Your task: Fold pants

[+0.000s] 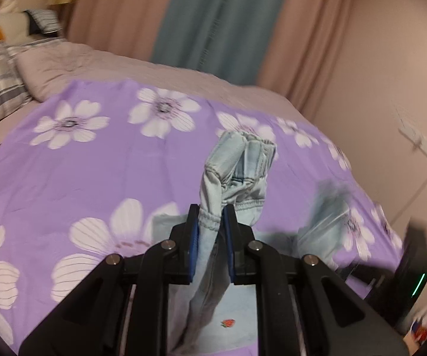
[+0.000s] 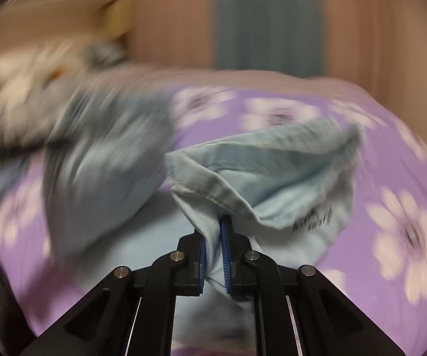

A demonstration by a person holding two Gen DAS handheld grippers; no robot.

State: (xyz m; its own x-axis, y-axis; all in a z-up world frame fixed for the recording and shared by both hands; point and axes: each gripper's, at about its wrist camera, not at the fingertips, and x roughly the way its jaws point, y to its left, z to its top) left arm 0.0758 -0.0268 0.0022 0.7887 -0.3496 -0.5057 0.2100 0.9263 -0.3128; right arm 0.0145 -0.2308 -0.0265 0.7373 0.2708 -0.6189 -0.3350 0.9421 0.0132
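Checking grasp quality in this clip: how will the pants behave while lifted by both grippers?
Probably floppy: the pants bunch and droop around the left gripper. Likely light, since a thin pinch in the right gripper carries a wide fold. The cloth looks soft, so it may sag between the two grips rather than hold flat.

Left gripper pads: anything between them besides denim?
No. In the left wrist view only a bunched fold of the light blue denim pants sits clamped between the left gripper pads.
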